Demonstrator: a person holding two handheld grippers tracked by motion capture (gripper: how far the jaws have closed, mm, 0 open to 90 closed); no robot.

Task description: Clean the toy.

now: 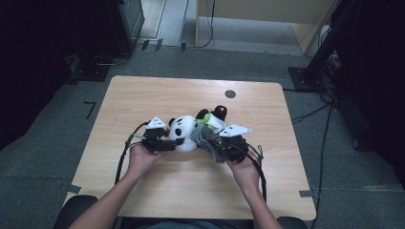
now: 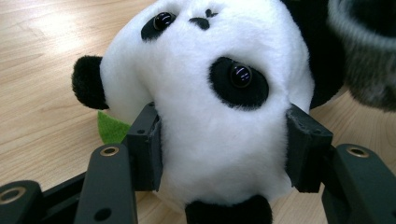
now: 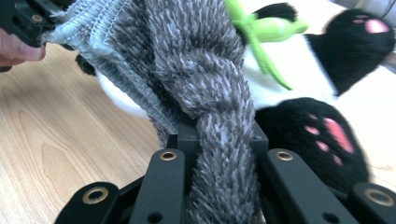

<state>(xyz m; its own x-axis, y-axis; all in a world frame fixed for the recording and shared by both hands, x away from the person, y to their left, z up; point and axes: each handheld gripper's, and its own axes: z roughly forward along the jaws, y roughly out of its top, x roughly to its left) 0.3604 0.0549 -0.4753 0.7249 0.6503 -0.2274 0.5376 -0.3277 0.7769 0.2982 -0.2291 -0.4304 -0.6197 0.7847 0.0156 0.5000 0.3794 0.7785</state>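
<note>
Left hand-held gripper (image 1: pixel 165 143): jaws clamped on the head of the panda plush (image 1: pixel 184 131). In the left gripper view the two black pads (image 2: pixel 148 144) press into the white fur on either side of the head, below the eye patches; the fur bulges between them. One black ear sticks out beyond the left pad, and a bit of green felt lies on the surface (image 2: pixel 37 102) just behind that pad. The face is turned toward this gripper's camera, upside down.

Right hand-held gripper (image 1: pixel 229 145): jaws drawn together on the grey scarf (image 1: pixel 205 138). In the right gripper view a twisted rope of grey fuzzy fabric (image 3: pixel 219 140) runs straight up from between the jaws, pinched tight, and fans out above into a flat ribbed edge. Beyond the scarf, past the jaw tips, lie the panda's white belly, a green ribbon (image 3: pixel 261 32) and two black paws with pink pads (image 3: pixel 327 135), one just right of the jaws, the other farther off.

High view: the panda lies between the two grippers on the wooden surface (image 1: pixel 191 186), head toward the left gripper, feet away past the right one. The scarf sits against the plush body, directly ahead of the right gripper. Each gripper is held in one hand of the person; left hand (image 1: pixel 141 160), right hand (image 1: pixel 246 171).
</note>
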